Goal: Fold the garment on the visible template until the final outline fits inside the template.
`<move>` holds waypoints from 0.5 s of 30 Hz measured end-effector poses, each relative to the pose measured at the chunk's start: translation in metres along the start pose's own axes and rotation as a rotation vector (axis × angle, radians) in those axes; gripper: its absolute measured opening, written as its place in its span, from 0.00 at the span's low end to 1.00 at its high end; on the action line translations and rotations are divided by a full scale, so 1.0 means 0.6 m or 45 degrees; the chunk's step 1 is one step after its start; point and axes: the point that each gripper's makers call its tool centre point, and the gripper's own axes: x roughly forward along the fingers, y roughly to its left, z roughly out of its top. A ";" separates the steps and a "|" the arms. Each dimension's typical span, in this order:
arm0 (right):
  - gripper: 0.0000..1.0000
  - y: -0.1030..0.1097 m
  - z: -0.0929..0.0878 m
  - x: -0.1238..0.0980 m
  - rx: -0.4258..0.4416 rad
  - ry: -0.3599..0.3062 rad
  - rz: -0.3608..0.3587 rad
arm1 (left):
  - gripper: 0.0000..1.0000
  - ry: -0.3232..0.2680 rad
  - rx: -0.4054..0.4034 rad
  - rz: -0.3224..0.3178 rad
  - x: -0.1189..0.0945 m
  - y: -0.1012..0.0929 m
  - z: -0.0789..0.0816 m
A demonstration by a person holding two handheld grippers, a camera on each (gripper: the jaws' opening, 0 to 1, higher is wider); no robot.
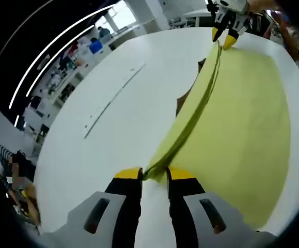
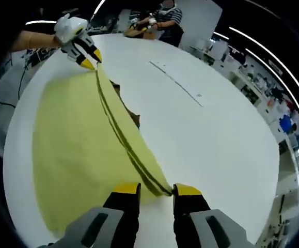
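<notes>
A yellow-green garment (image 1: 242,119) lies spread on the white round table (image 1: 113,62). One long edge is folded up into a taut ridge that runs between the two grippers. My left gripper (image 1: 154,174) is shut on the near end of that ridge. At the top of the left gripper view, my right gripper (image 1: 225,40) pinches the far end. In the right gripper view the garment (image 2: 72,144) spreads to the left and my right gripper (image 2: 157,190) is shut on its corner. The left gripper (image 2: 90,58) grips the far end. Bits of the brown template (image 1: 182,102) (image 2: 134,119) peek out beside the ridge.
A thin dark line with small marks (image 1: 113,98) (image 2: 177,81) crosses the bare table beside the garment. A person in a striped shirt (image 2: 167,18) sits at the far rim. An arm (image 2: 33,39) holds the left gripper. Shelves and desks stand around the table.
</notes>
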 end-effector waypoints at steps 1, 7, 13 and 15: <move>0.16 0.001 0.000 0.002 -0.013 -0.002 -0.005 | 0.14 0.006 0.012 0.005 0.001 0.000 0.000; 0.00 -0.007 -0.001 0.005 -0.046 -0.006 -0.052 | 0.00 -0.012 -0.024 0.044 0.002 0.006 0.004; 0.00 -0.027 0.016 -0.004 0.195 -0.121 -0.095 | 0.00 -0.096 -0.139 0.065 -0.012 0.016 0.013; 0.00 -0.033 0.017 -0.004 0.287 -0.134 -0.103 | 0.00 -0.116 -0.253 0.068 -0.013 0.022 0.013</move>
